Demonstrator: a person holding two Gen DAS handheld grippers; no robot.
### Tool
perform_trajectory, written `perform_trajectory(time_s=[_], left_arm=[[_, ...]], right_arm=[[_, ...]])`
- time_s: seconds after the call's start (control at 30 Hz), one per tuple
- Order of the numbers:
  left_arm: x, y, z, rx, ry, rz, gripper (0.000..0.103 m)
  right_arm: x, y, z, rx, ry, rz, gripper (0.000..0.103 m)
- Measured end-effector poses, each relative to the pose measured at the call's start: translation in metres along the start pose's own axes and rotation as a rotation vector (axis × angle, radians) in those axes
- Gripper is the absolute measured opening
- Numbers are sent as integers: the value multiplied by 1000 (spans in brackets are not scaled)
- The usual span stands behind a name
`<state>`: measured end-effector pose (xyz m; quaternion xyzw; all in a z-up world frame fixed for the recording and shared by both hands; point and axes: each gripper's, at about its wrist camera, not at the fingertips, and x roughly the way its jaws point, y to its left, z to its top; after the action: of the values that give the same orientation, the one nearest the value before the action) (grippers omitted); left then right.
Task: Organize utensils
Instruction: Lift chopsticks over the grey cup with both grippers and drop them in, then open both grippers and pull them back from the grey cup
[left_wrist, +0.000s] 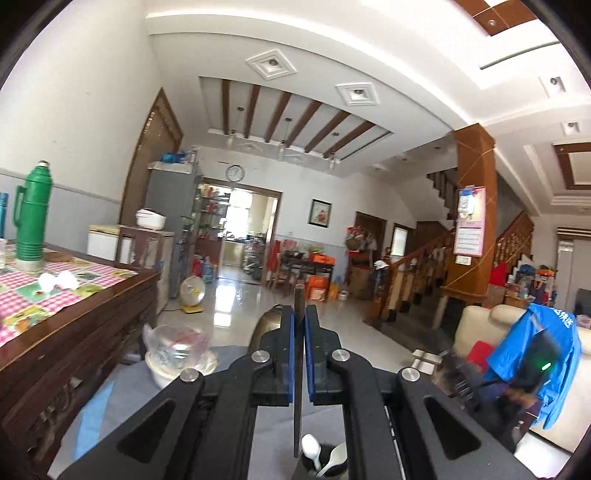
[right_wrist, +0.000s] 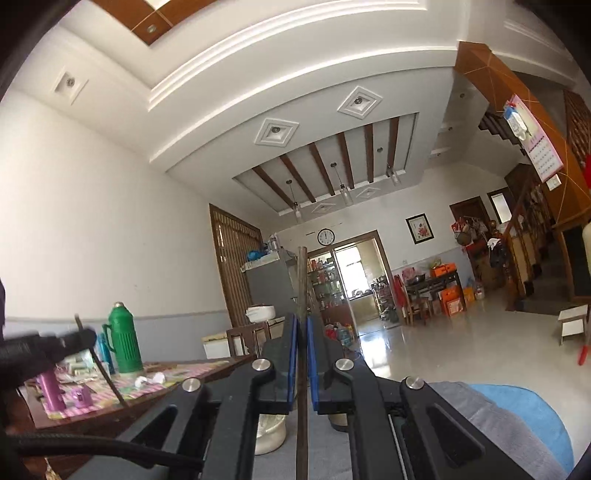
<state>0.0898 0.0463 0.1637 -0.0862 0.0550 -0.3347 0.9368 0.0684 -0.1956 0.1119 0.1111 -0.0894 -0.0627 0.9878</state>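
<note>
My left gripper (left_wrist: 299, 310) points level into the room and is shut on a thin dark chopstick (left_wrist: 300, 295) held upright between its blue pads. Just below it stands a black utensil holder (left_wrist: 325, 469) with a white plastic spoon (left_wrist: 311, 448) and a metal spoon (left_wrist: 334, 459) in it. My right gripper (right_wrist: 302, 319) tilts slightly upward, shut on a second chopstick (right_wrist: 302, 280) that also runs upright through its pads. In the right wrist view the left gripper shows at the left edge, with its chopstick (right_wrist: 107, 373) slanting down.
A wooden table (left_wrist: 92, 321) with a checkered cloth carries a green thermos (left_wrist: 31, 221). A stack of bowls under clear plastic (left_wrist: 181, 354) sits near my left gripper, and a white bowl (right_wrist: 271, 432) lies under my right. A blue garment (left_wrist: 539, 347) hangs on a cream sofa.
</note>
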Motion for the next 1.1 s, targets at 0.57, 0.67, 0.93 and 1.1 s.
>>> perform_trajectory(time_s=[0.57,0.67,0.93,1.1], left_arm=[[97,25,-54,-91,205,-147,5],[98,26,-59,-95,256,-139,5],[66,46,-51,-164,235,-73,55],[34,51,-47,-181,233,4,65]], right_arm=[[57,-6,-77,-83,196,-7,6],[55,-14,-80,-65,261,19,7],[20,-38,-60,43,276,13,71],[-15,-43,-35,47,198,-7,72]])
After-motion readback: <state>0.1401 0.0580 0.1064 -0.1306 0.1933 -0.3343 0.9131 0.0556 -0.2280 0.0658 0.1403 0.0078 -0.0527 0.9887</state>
